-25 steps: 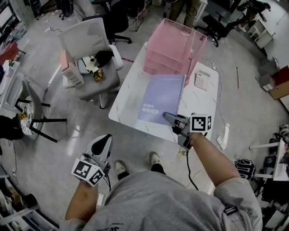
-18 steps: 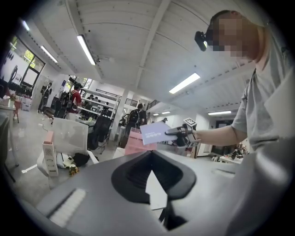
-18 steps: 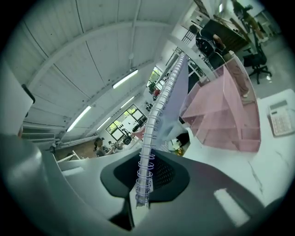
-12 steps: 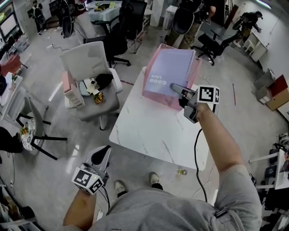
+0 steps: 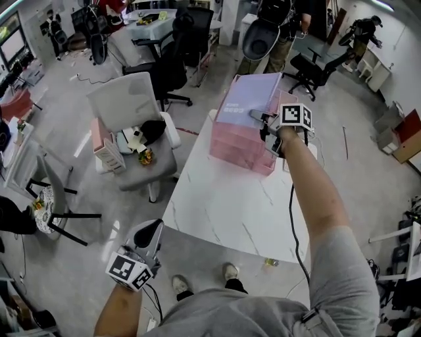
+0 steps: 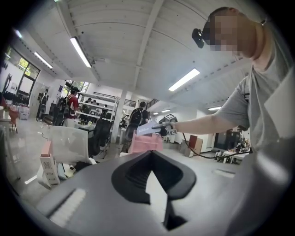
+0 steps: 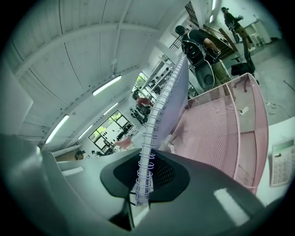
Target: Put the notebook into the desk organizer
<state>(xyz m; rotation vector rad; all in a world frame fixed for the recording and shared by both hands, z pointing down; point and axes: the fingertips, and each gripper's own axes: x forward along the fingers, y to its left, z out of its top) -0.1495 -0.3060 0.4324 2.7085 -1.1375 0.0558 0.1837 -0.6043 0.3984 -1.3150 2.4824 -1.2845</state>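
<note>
My right gripper (image 5: 255, 116) is shut on the spiral edge of a lavender notebook (image 5: 247, 97), which it holds in the air over the top of the pink mesh desk organizer (image 5: 237, 143) at the far end of the white table (image 5: 230, 201). In the right gripper view the wire spiral (image 7: 148, 159) runs up from between the jaws (image 7: 142, 196), with the pink organizer (image 7: 216, 133) just behind. My left gripper (image 5: 146, 238) hangs low over the floor, near the table's front left corner, jaws together and empty. From it, the notebook (image 6: 147, 129) and organizer (image 6: 145, 144) look small and distant.
A calculator (image 7: 282, 161) lies on the table right of the organizer. A light grey chair (image 5: 135, 128) loaded with small items stands left of the table. Black office chairs (image 5: 177, 52) and a standing person (image 5: 273, 20) are behind it. A cable (image 5: 294, 220) trails from my right gripper.
The right gripper has lifted the notebook off the near part of the table and carried it away, up over the organizer. The left gripper has stayed in place.
</note>
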